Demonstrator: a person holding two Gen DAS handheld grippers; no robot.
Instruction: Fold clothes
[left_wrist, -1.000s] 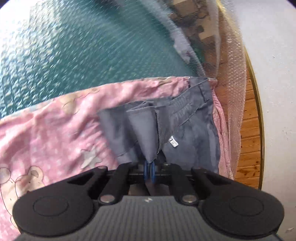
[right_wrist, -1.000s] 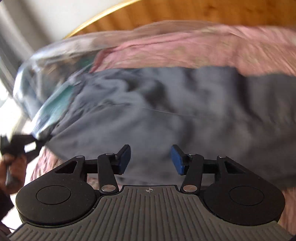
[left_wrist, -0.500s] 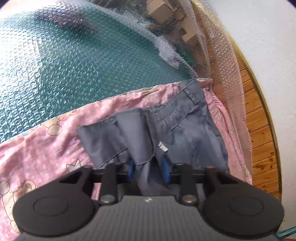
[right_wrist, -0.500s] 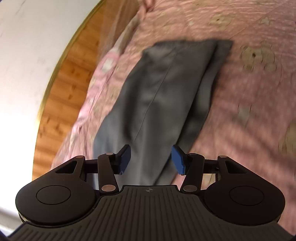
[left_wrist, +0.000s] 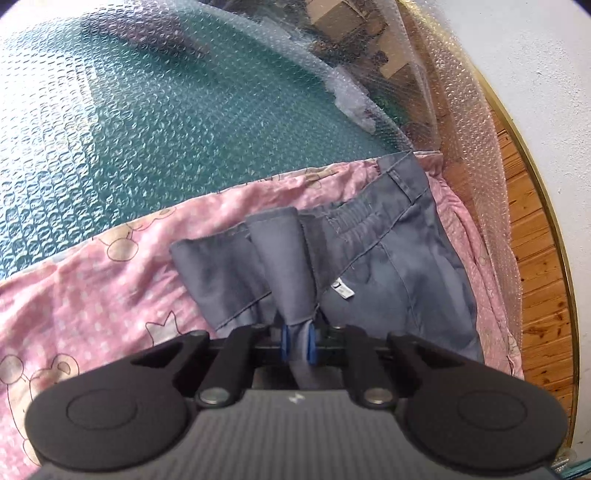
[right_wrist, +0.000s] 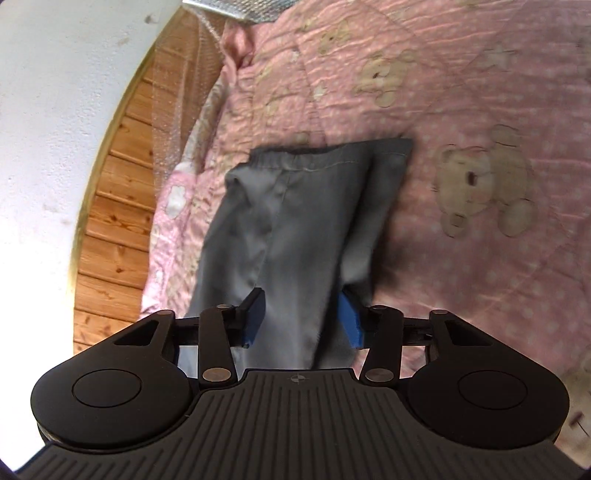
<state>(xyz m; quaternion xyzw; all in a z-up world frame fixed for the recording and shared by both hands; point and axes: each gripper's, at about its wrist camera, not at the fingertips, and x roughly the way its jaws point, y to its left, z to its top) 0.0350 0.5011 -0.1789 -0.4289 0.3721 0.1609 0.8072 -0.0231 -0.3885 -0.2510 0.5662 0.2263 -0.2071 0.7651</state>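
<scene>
Grey trousers lie on pink bear-print blanket near bed edge – bubble wrap beyond, wooden floor alongside. Left gripper pinches a trouser fold; right gripper wide, fabric between its pads – not clamped.

A pair of grey fabric trousers lay folded lengthwise on a pink quilted blanket printed with bears. The right gripper stood wide open — its blue pads flanked the cloth's near end, slightly blurred.
</scene>
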